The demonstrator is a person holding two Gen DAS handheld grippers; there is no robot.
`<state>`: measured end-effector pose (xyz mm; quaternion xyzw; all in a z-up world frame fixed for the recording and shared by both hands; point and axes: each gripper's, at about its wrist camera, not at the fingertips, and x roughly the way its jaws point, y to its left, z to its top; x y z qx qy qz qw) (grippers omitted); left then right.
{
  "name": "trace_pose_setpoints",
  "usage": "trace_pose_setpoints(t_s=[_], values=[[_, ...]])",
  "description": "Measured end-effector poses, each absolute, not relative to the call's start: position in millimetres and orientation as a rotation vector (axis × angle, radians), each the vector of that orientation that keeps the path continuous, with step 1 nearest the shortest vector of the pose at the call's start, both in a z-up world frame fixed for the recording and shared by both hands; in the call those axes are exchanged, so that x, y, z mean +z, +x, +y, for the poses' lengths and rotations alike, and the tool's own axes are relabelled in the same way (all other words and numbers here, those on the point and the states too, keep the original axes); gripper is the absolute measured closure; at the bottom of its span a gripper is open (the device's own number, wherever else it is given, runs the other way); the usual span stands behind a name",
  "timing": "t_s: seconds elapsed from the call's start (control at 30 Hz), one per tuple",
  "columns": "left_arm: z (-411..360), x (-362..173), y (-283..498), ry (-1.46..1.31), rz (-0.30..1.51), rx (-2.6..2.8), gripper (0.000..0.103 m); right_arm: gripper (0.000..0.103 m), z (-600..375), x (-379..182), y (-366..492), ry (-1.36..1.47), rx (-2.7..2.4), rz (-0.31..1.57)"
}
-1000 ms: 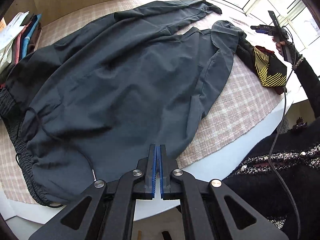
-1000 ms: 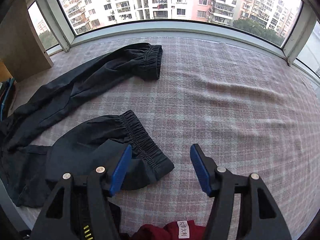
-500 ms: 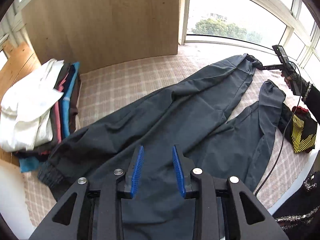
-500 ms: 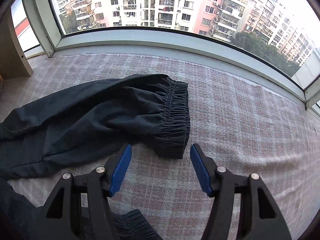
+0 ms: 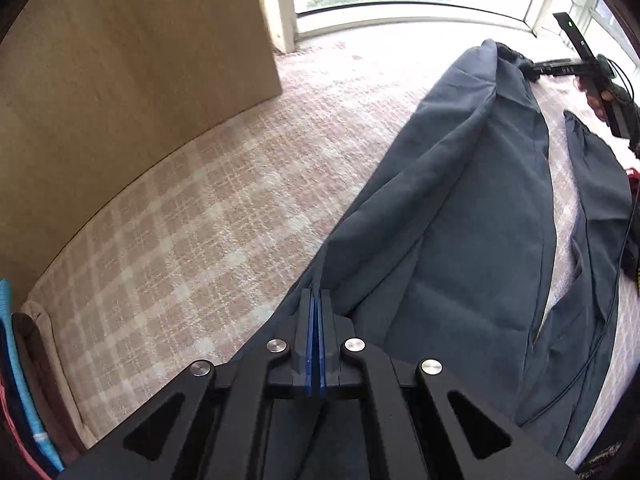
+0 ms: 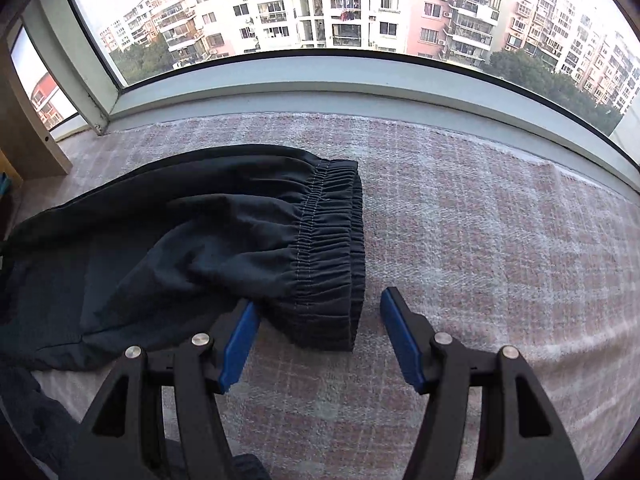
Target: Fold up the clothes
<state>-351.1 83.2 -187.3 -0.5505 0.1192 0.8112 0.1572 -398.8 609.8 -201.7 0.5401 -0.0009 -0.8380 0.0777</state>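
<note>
I judge the fold barely begun: the trousers [image 5: 472, 216] lie spread on the checked blanket [image 5: 192, 216], my left claw [image 5: 315, 312] pinched shut on their edge, my right claw [image 6: 316, 344] wide open around one cuff [image 6: 332, 248], gripping nothing.

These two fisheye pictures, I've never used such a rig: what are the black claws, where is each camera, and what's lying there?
The claws are hand-held two-finger grippers, each carrying a camera looking along its fingers. In the left wrist view, the left gripper is pinched shut on the edge of the dark trousers, near the waist as far as I can tell. In the right wrist view, the right gripper stands open around one elastic cuff, not yet gripping. Everything lies on a checked cloth beside the window. The right gripper also shows far off in the left view.
</note>
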Motion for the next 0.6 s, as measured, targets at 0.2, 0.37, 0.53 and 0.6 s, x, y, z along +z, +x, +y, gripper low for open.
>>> trace_pose_setpoints(t_s=[0.2,0.37,0.53,0.6], values=[[49,-166,-351,-1.577,0.351,2.486,0.081,0.042,598,-202,-423,1.563,-2.535,-0.044],[46,-148,-315,-1.570,0.443,2.479,0.071,0.077,595,-193,-420,1.519,-2.503,-0.103],[64,-142,-259,-1.606,0.506,2.370,0.069,0.076,622,-151,-400,1.458,-2.606,-0.110],[64,-138,-236,-1.624,0.481,2.351,0.068,0.063,623,-158,-401,1.591,-2.599,0.043]])
